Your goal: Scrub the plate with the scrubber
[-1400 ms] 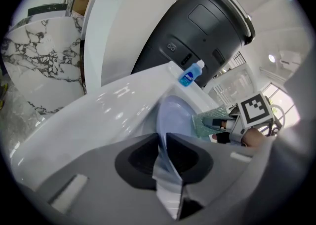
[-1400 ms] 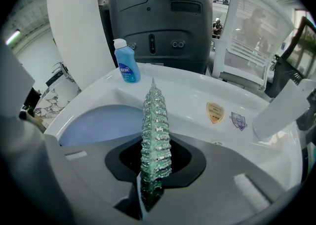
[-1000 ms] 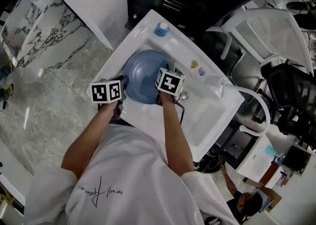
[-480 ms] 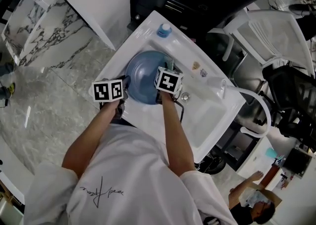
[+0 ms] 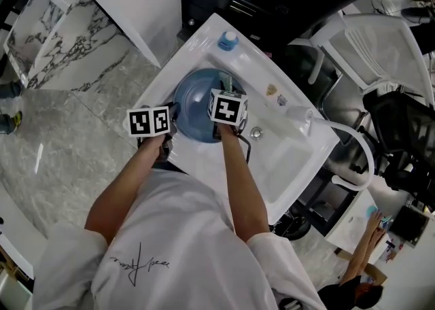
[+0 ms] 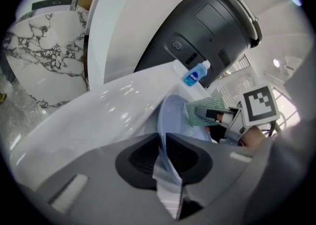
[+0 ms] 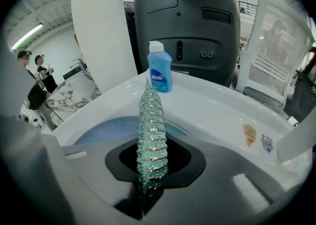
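A blue plate [image 5: 194,101] stands tilted in the left part of the white sink [image 5: 292,145]. My left gripper [image 5: 171,115] is shut on the plate's near-left rim; in the left gripper view the rim [image 6: 170,115] runs between the two dark pads. My right gripper [image 5: 230,90] is shut on a green mesh scrubber [image 7: 150,135], which stands up thin between its pads. The scrubber [image 6: 202,110] rests against the plate's right face, over the blue surface [image 7: 111,128].
A blue soap bottle [image 5: 228,41] stands on the sink's far rim. The drain [image 5: 256,132] lies just right of the plate, with two small stickers [image 5: 272,89] on the far wall. A black bin [image 7: 182,26] stands behind the sink, a white chair [image 5: 380,50] to the right.
The right gripper has shifted a little left with the scrubber, further over the plate. The left gripper and the plate have stayed put.
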Available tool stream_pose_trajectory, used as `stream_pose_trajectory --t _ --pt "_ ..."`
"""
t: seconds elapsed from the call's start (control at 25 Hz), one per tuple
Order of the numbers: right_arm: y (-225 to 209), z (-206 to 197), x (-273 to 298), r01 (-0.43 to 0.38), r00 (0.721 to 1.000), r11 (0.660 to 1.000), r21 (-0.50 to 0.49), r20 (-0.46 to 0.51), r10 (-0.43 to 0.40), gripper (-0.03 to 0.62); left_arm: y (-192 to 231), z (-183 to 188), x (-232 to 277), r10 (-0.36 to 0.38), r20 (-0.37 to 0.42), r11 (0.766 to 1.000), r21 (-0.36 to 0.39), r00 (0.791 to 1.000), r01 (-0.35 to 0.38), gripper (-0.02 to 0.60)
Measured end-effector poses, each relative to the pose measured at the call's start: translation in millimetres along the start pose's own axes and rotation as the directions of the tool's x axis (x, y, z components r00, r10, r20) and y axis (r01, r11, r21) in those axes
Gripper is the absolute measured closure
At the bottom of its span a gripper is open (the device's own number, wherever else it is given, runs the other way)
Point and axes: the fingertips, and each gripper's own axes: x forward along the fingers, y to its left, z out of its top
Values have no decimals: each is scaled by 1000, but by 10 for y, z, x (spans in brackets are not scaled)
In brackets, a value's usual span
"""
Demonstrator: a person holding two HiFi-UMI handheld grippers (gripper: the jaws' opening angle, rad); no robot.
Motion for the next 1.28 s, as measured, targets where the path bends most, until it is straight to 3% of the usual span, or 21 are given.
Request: stream_pose_trajectory --t 0.48,0.96,1.28 --pt "386 -26 96 -103 995 988 -118 -1 104 534 1 12 9 -16 9 1000 -24 1000 16 477" --pt "609 -49 73 -132 991 971 -202 -18 131 534 31 50 -28 -33 29 997 -73 999 35 479" --pt "776 -89 52 -175 984 939 -297 -31 173 534 38 49 -28 -29 27 997 -72 999 31 479"
